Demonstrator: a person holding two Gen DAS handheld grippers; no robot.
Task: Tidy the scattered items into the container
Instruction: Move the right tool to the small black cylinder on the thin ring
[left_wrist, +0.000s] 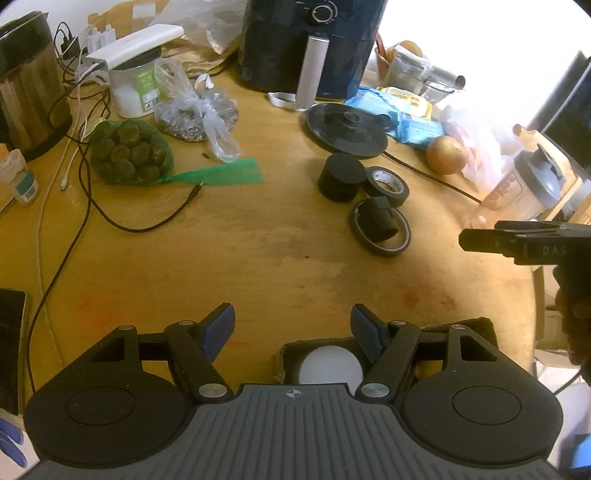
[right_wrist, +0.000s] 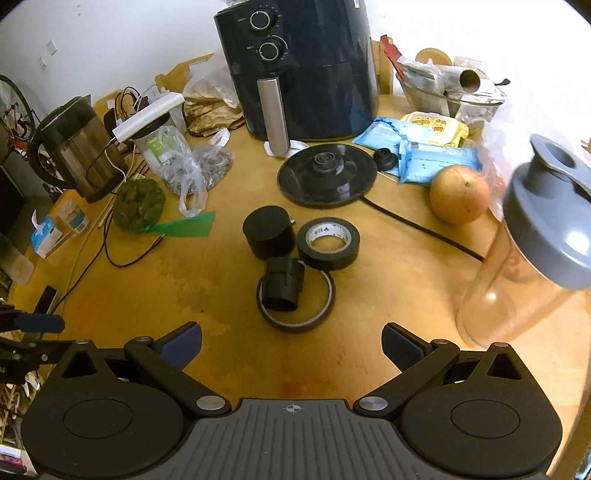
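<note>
On the wooden table lie a black cylinder (right_wrist: 267, 236), a thick black tape roll (right_wrist: 328, 243), and a small black part (right_wrist: 284, 283) resting inside a thin black tape ring (right_wrist: 317, 315). They also show in the left wrist view: cylinder (left_wrist: 341, 176), tape roll (left_wrist: 388, 184), small part (left_wrist: 378, 219), ring (left_wrist: 399, 243). My left gripper (left_wrist: 291, 330) is open and empty, above a dark container (left_wrist: 284, 356) holding a white round item (left_wrist: 330, 365). My right gripper (right_wrist: 291, 345) is open and empty, just short of the ring.
A dark air fryer (right_wrist: 306, 66), kettle base (right_wrist: 327, 179) with cord, kettle (right_wrist: 79, 147), netted green fruit (right_wrist: 138, 205), plastic bags, an apple (right_wrist: 460, 194), blue packets and a clear shaker bottle (right_wrist: 524, 254) crowd the table. The right gripper shows in the left wrist view (left_wrist: 517, 242).
</note>
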